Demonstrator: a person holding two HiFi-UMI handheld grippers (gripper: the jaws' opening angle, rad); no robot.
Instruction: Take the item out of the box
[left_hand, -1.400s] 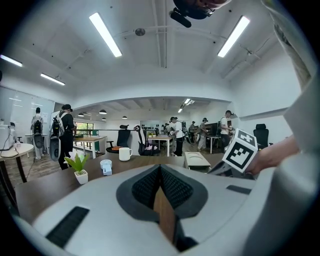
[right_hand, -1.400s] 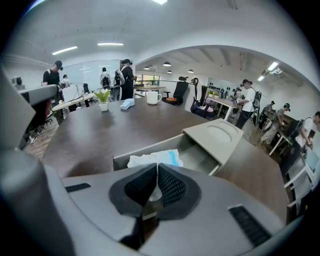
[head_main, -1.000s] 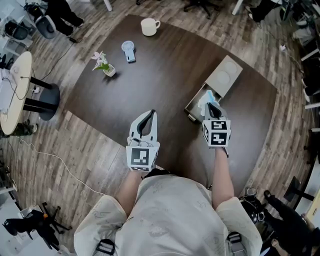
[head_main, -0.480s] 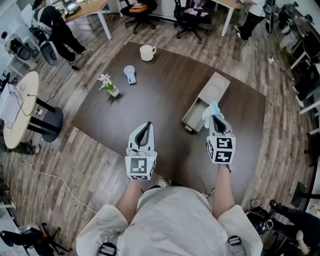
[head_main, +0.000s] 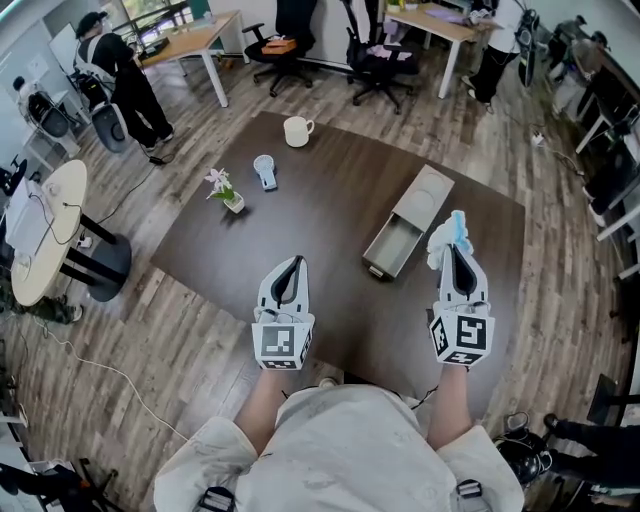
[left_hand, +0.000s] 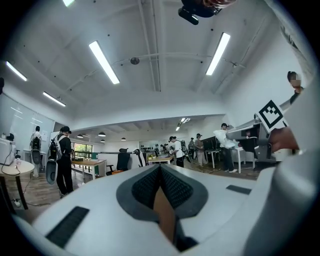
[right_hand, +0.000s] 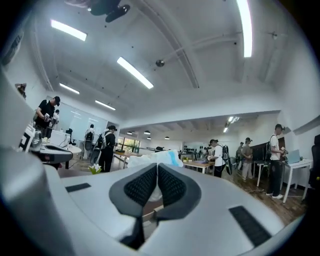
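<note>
A soft white and light-blue item (head_main: 446, 233) is pinched in my right gripper (head_main: 455, 250), which is shut on it and holds it up in the air to the right of the box. In the right gripper view the item (right_hand: 159, 159) bulges out beyond the closed gripper (right_hand: 156, 181). The grey box (head_main: 418, 203) lies on the dark table (head_main: 300, 225) with its drawer (head_main: 388, 250) pulled out towards me. My left gripper (head_main: 296, 263) hovers over the table's near edge, shut with nothing in it; its pads meet in the left gripper view (left_hand: 160, 182).
A white mug (head_main: 296, 130), a small blue fan (head_main: 265, 170) and a little flower pot (head_main: 228, 193) stand on the far left of the table. A round white side table (head_main: 45, 235) is at the left. Office chairs, desks and people fill the back.
My right gripper has lifted the white and blue item out of the drawer and carried it up and to the right. The left gripper has hardly moved.
</note>
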